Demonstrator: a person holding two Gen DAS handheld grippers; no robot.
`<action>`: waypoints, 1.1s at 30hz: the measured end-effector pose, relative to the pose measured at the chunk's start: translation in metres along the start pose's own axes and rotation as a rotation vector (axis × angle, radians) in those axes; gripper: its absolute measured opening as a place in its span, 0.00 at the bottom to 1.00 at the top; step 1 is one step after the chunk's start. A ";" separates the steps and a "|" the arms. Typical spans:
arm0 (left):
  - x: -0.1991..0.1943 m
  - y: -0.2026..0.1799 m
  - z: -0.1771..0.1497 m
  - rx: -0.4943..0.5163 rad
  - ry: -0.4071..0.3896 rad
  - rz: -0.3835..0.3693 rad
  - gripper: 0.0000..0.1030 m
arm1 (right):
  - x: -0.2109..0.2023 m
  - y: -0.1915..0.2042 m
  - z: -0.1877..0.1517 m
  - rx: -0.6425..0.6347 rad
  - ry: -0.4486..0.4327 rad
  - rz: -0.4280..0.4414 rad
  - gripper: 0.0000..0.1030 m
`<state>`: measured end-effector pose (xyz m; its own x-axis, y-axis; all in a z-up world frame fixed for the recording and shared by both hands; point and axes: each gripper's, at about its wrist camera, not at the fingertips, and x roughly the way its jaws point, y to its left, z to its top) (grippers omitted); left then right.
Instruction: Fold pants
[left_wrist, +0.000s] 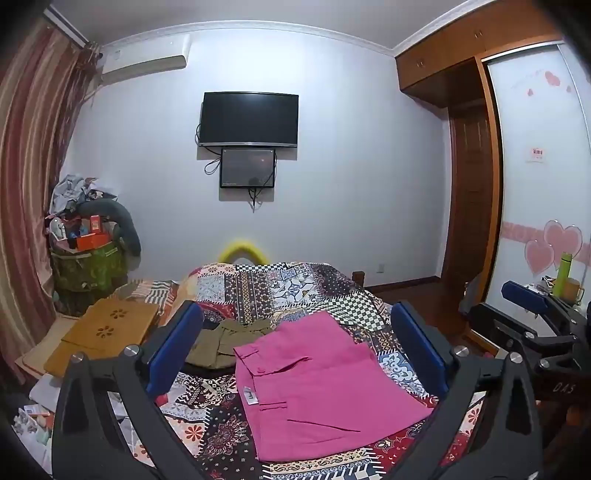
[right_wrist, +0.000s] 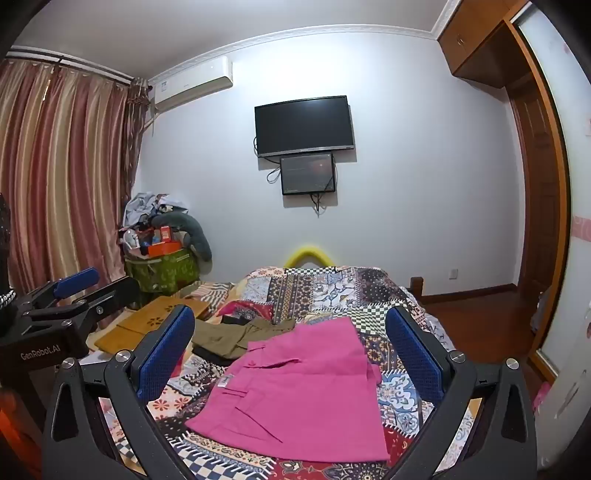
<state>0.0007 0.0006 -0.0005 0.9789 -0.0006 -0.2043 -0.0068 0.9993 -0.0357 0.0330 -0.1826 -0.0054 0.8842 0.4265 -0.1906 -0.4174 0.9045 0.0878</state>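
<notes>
Pink pants (left_wrist: 325, 384) lie folded flat on the patchwork bedspread (left_wrist: 295, 288) in the left wrist view, between the wide-apart fingers of the left gripper (left_wrist: 295, 350), which hold nothing. One olive garment (left_wrist: 229, 339) sits at 10 o'clock of them. A green bag (left_wrist: 88, 269) at 9 o'clock is heaped with boxes.

Right wrist view: the right gripper (right_wrist: 291, 354) also stands apart and empty over the pants (right_wrist: 295, 391). One television (right_wrist: 304, 125) hangs at 12 o'clock.
</notes>
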 end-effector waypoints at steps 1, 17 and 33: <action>0.000 0.001 0.000 -0.003 0.003 -0.003 1.00 | 0.000 0.000 0.000 -0.001 -0.003 0.000 1.00; 0.009 -0.001 -0.002 -0.006 0.010 -0.007 1.00 | 0.002 -0.002 -0.004 0.003 0.008 -0.002 1.00; 0.015 -0.001 -0.007 -0.004 0.021 -0.007 1.00 | 0.004 -0.002 -0.007 0.011 0.016 -0.006 1.00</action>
<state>0.0140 -0.0008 -0.0108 0.9745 -0.0086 -0.2244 -0.0007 0.9991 -0.0412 0.0359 -0.1830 -0.0127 0.8830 0.4215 -0.2068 -0.4101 0.9068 0.0970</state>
